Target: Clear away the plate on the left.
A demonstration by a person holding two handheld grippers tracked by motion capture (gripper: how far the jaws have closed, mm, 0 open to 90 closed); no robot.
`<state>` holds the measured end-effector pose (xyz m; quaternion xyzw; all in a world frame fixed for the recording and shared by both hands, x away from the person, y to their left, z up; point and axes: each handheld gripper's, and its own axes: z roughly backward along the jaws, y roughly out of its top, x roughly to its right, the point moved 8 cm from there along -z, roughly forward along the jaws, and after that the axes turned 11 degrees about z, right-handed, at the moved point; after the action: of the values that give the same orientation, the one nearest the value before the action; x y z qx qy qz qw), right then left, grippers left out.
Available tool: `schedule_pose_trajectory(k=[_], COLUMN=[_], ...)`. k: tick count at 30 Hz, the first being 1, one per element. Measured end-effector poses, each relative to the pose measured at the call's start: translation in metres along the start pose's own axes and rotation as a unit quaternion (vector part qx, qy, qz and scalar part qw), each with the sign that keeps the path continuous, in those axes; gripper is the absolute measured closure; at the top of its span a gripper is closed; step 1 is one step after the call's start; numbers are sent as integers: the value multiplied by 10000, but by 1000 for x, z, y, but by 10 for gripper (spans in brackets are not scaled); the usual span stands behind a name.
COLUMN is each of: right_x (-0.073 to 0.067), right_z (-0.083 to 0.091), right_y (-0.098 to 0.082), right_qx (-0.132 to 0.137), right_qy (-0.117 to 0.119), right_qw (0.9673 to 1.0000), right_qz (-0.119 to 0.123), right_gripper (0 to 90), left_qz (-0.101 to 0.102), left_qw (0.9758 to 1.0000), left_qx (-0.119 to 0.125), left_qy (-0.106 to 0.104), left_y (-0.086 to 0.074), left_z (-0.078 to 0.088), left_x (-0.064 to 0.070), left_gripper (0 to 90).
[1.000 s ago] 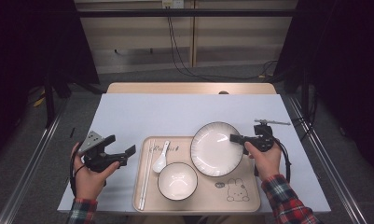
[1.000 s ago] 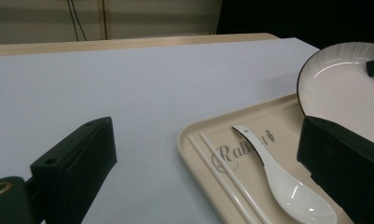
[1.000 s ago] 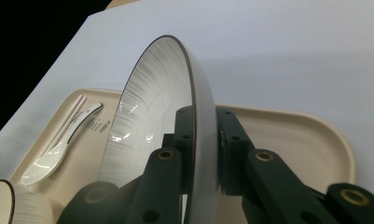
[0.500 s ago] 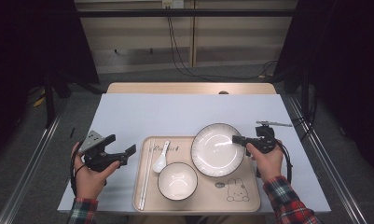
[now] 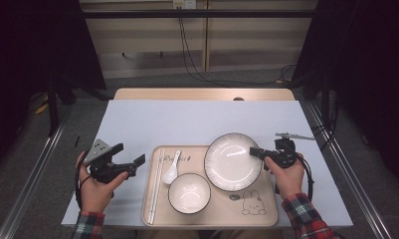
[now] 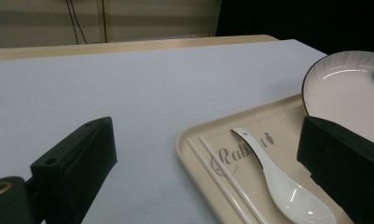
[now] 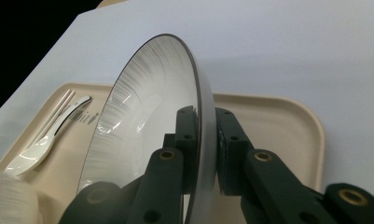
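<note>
Two hand-held grippers work at a table w/ a beige tray near its front edge; all places below are relative to that tray. The right gripper is clamped on the right rim of a white, dark-edged plate, which sits over the tray's back right part, its far edge past the tray's back rim. In the right gripper view the plate stands steeply tilted, one jaw on each face of the rim, pressed tight. Whether its low edge touches the tray, I can't tell.

The left gripper waits just off the tray's left side, jaws spread wide, nothing between them. On the tray: a white bowl front centre, a white spoon behind it & to the left, and a pair of white chopsticks along the left edge.

Step in hand, as I judge it: lifting the plate off the tray by its rim. The next move calls for a firm pinch, since a glazed rim may slip, plus a lift that clears the tray's lip & the bowl nearby, then setting it down on the white tabletop beyond.
</note>
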<state>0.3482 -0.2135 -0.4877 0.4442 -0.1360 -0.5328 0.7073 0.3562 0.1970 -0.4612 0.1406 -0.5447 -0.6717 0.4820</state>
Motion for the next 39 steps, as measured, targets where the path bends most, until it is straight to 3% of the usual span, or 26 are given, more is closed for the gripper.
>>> schedule_pose_trajectory(k=[15, 39], right_x=[5, 11], right_z=[5, 12], right_y=[-7, -19], right_qx=[83, 77], right_qy=[-208, -359], right_qw=[9997, 9993], right_qz=[114, -36], right_gripper=[820, 821], left_qz=[-28, -88], left_qw=[10000, 10000], left_qx=[-53, -18], left_qy=[-18, -38], left_y=[-1, 4], left_z=[-3, -9], left_x=[-1, 3], left_gripper=[49, 49])
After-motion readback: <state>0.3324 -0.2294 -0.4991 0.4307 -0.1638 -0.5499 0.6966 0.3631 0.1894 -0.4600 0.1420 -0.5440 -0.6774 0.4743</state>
